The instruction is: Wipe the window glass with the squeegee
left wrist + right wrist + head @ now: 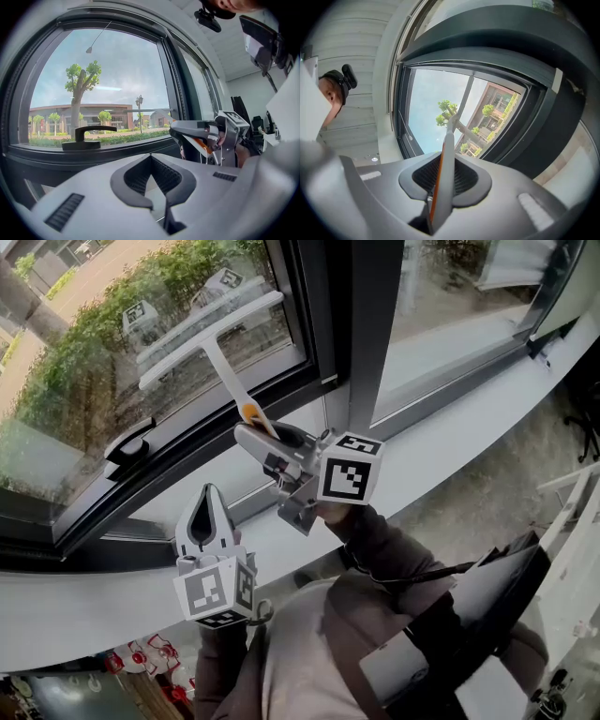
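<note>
Left tongs [151, 160] closed, empty; black window handle [89, 136] ahead; right tongs [182, 133] clamp squeegee [202, 144].

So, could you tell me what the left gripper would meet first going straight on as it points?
The left gripper would probably meet the dark window frame, right of the black handle; depth is unclear.

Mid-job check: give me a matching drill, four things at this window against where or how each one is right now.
Things:
1. white T-shaped plastic squeegee
2. black lever window handle
3. left gripper
4. right gripper

States:
A. mounted on the dark window frame
B. shut, nothing between its jaws
C. shut on the tool's stem
D. blade up by the glass pane

Pairs: 1-D, 2-A, 3-B, 4-C
</note>
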Demonstrator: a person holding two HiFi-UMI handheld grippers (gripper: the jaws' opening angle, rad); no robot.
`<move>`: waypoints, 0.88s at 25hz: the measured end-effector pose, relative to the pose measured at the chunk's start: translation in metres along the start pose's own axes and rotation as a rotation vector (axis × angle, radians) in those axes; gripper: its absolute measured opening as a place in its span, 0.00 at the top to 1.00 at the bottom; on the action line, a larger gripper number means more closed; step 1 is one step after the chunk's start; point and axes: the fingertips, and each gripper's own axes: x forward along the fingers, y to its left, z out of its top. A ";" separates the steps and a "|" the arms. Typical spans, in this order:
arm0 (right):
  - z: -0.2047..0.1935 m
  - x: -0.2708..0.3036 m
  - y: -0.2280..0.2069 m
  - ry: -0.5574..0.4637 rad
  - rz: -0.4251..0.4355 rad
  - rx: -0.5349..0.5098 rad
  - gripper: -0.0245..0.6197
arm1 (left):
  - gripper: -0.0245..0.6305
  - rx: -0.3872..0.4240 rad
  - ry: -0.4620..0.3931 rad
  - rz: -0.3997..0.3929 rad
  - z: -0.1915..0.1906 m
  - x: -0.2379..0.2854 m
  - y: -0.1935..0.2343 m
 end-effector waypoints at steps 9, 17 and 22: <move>-0.008 -0.004 -0.007 0.002 -0.010 0.033 0.87 | 0.96 0.003 0.010 -0.013 -0.004 0.002 -0.004; -0.015 -0.010 -0.012 0.005 -0.019 0.056 0.87 | 0.96 0.008 0.018 -0.013 -0.007 0.002 -0.005; -0.020 -0.014 -0.017 0.008 -0.030 0.071 0.87 | 0.96 0.011 0.023 -0.022 -0.010 0.003 -0.008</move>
